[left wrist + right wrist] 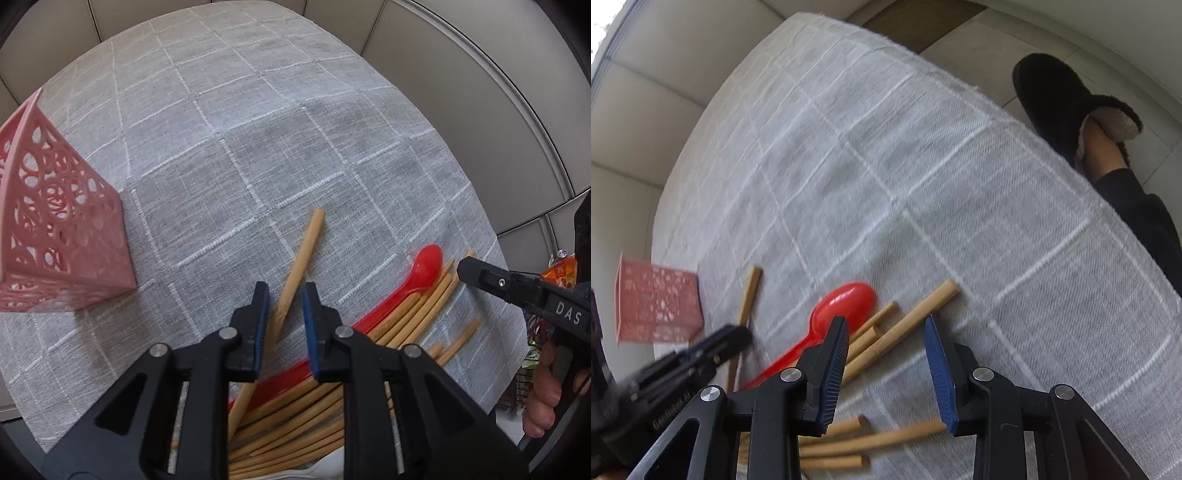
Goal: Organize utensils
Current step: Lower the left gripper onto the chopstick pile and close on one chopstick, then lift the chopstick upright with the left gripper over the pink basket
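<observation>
Both grippers hover over scattered utensils on the cloth-covered desk (258, 122).

The left gripper (284, 291) has its fingers parted around one lone chopstick (301, 258), not clamping it. The right gripper (886, 332), fingers wide apart and empty, hangs over the chopstick pile (897, 332) beside the red spoon (842, 306). The pink basket (55, 236) stands left of the spoon, well apart.

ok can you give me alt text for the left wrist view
The left gripper hangs open just above a single wooden chopstick lying apart from a bundle of wooden chopsticks and a red plastic spoon on a grey checked tablecloth. A pink perforated plastic holder stands at left; the right gripper enters from the right.
</observation>
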`<state>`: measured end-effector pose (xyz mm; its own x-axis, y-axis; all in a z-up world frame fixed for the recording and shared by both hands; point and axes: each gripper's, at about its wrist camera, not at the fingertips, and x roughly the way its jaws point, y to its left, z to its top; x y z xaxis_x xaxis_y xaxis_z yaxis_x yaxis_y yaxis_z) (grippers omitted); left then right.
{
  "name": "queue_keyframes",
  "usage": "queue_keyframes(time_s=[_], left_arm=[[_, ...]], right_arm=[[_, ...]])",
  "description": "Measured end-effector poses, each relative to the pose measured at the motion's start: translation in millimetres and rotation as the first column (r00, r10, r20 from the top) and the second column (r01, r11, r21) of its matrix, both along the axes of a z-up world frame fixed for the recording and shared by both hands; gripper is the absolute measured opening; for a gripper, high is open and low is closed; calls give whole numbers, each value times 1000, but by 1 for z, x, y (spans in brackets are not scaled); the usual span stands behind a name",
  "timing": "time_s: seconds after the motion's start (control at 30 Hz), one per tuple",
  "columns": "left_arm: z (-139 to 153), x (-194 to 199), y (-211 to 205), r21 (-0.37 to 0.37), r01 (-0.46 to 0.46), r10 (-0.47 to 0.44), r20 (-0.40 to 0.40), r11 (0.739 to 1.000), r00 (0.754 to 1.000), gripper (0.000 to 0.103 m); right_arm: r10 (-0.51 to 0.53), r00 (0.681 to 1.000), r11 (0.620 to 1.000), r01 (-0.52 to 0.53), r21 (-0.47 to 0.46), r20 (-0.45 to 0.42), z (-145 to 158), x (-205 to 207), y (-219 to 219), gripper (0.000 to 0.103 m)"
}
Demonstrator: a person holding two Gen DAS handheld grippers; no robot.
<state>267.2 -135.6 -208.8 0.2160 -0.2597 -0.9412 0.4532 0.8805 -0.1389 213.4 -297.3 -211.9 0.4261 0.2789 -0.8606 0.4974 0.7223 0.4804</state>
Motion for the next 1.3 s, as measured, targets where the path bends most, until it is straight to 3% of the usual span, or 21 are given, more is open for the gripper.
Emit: queue_keyframes(time_s=[0.1,0.23,0.3,0.33,0.43,0.63,0.77,0.9,1.03,1.13,1.27,1.3], left_arm=[[-1,6,-6,-20,-7,7,26,1000,1000,26],[-5,17,-18,-16,-21,22,71,1000,997,26],[-7,20,-23,13,-19,18,90,1000,996,22],[-8,21,-26,32,-21,18,106,999,994,14],[-5,26,-29,31,-30,26,132,999,991,9],[22,23,-5,-25,-50,54,186,998,981,8],[38,17,1,-49,-55,64,216,997,974,8],[60,-7,21,-70,-45,61,240,997,969,8],[69,-15,26,-77,-44,62,252,996,966,8],[69,-17,27,-74,-50,67,252,996,965,8],[71,-20,28,-58,-47,61,259,997,964,8],[71,-21,28,-52,-46,58,266,998,962,8]], right_arm=[[-63,997,998,63,-17,-39,-3,5,-3,31],[-140,986,985,130,-110,-93,1,11,4,21],[-167,980,977,150,-149,-109,3,16,9,19],[-180,977,974,161,-160,-113,4,18,10,18],[-217,971,969,202,-140,-102,2,20,7,15],[-237,971,972,236,-19,-32,1,21,-11,1],[-215,977,977,215,-1,-2,9,19,-15,1],[-216,976,976,216,2,-21,15,25,-16,9],[-212,975,974,205,-94,-73,16,34,-6,24],[-225,965,971,210,-118,-135,1,41,-1,25],[-231,962,951,191,-245,-148,4,51,14,24],[-241,958,944,194,-268,-153,4,53,16,20]])
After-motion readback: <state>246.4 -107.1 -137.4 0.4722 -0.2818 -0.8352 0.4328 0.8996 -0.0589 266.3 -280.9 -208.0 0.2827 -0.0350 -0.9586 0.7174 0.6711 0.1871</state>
